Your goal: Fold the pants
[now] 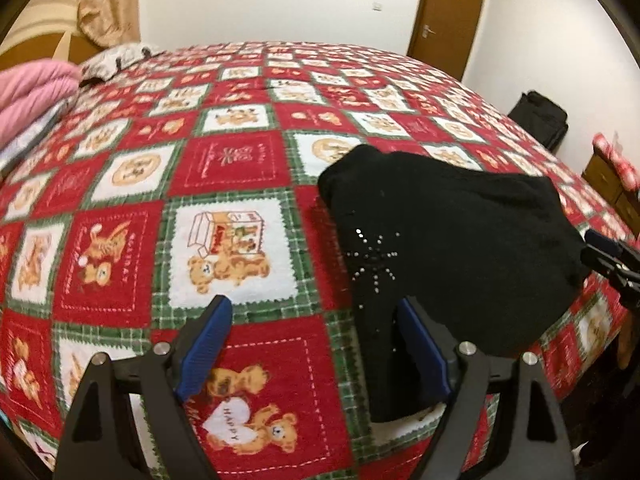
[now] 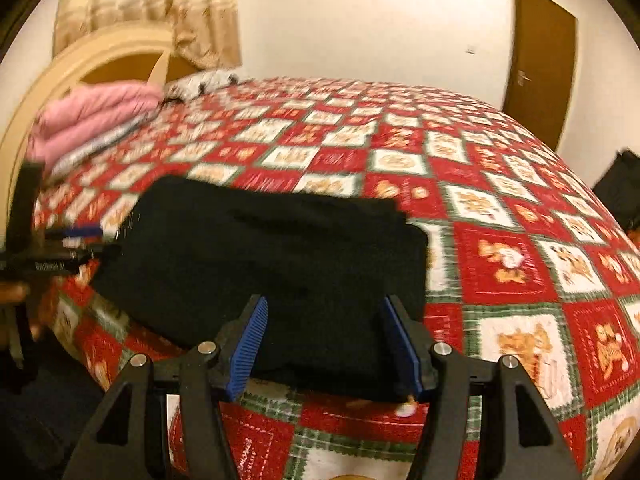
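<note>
Folded black pants (image 1: pixel 452 240) lie as a compact bundle on the bed (image 1: pixel 132 184), near its front edge, on a red-and-green teddy-bear blanket (image 2: pixel 508 264). The left gripper (image 1: pixel 314 312) hovers at the bundle's left end, fingers (image 1: pixel 208 344) spread wide and pinching nothing (a rhinestone motif (image 1: pixel 374 258) shows just ahead). The right gripper (image 2: pixel 322 312) hangs over the bundle's near edge, fingers spread; the blurred view suggests no contact with the cloth. Pink bedding (image 2: pixel 96 120) lies by the headboard (image 2: pixel 52 80).
</note>
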Demonstrator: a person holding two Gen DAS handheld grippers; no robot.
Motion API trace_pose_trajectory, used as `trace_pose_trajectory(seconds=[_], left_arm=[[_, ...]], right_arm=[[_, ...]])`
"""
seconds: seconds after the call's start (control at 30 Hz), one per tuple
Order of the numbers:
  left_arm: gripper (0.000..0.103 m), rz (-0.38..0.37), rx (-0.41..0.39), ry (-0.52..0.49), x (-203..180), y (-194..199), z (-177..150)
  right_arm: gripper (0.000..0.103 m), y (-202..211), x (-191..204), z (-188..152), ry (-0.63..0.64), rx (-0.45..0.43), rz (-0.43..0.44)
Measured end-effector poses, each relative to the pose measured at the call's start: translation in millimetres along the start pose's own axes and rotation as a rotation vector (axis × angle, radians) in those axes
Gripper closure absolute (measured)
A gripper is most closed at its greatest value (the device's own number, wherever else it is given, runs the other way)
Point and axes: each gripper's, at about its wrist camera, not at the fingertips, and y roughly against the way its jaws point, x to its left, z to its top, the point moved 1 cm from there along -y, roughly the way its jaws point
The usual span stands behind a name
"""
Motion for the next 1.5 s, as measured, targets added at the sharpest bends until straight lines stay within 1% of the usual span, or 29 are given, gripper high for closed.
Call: trace_pose_trajectory(seconds=[0.07,0.13,0.23,0.37,0.43,0.5,0.7,0.77,0.93,1.03,1.13,1.17,1.2,1.23,1.3,1.37,1.43,1.5], left_arm=[[0.016,-0.006,-0.006,-0.018,-7,-1,4],[0.016,-0.009,-0.008,-0.049,-15,-5,9],[0.016,-0.039,-0.002,-0.076,-26,-11,16],[0.015,-0.028,0.008,-0.099,-33,-21,20],[0.014,-0.033,0.012,-0.093,-33,-23,20],[0.008,-0.021,0.01,-0.092,-33,-25,20],[0.001,-0.018,0.008,-0.086,-35,-30,22],[0.0,-0.021,0.007,-0.083,-35,-32,24],[0.0,-0.039,0.001,-0.072,-35,-37,30],[0.0,-0.072,-0.014,-0.074,-38,-37,32],[0.004,-0.112,-0.018,-0.072,-37,-38,33],[0.009,-0.136,-0.02,-0.067,-36,-36,33],[0.014,-0.148,-0.019,-0.065,-35,-35,34],[0.015,-0.159,-0.017,-0.064,-34,-34,34],[0.016,-0.175,-0.015,-0.057,-32,-34,35],[0.017,-0.19,-0.016,-0.049,-30,-37,36],[0.02,-0.199,-0.021,-0.036,-28,-36,36],[0.027,-0.208,-0.022,-0.025,-25,-36,37]], right_arm=[[0.038,0,-12,4,-0.063,-0.001,0.006],[0.037,-6,-25,6,-0.14,0.023,0.03],[0.037,-19,-44,8,-0.239,0.048,0.027],[0.037,-37,-62,11,-0.313,0.084,0.058],[0.037,-46,-65,13,-0.322,0.097,0.066],[0.037,-52,-66,13,-0.329,0.097,0.076],[0.037,-59,-62,15,-0.333,0.079,0.098],[0.037,-59,-60,15,-0.318,0.081,0.098],[0.037,-60,-52,16,-0.271,0.078,0.099],[0.037,-64,-52,16,-0.258,0.071,0.099],[0.038,-71,-63,17,-0.319,0.086,0.134],[0.04,-68,-63,18,-0.333,0.082,0.141],[0.042,-64,-61,19,-0.319,0.078,0.139],[0.042,-60,-55,19,-0.288,0.077,0.136],[0.043,-57,-51,17,-0.25,0.084,0.103],[0.043,-62,-62,12,-0.323,0.089,0.143],[0.049,-63,-76,10,-0.41,0.086,0.193],[0.053,-63,-85,8,-0.471,0.085,0.232]])
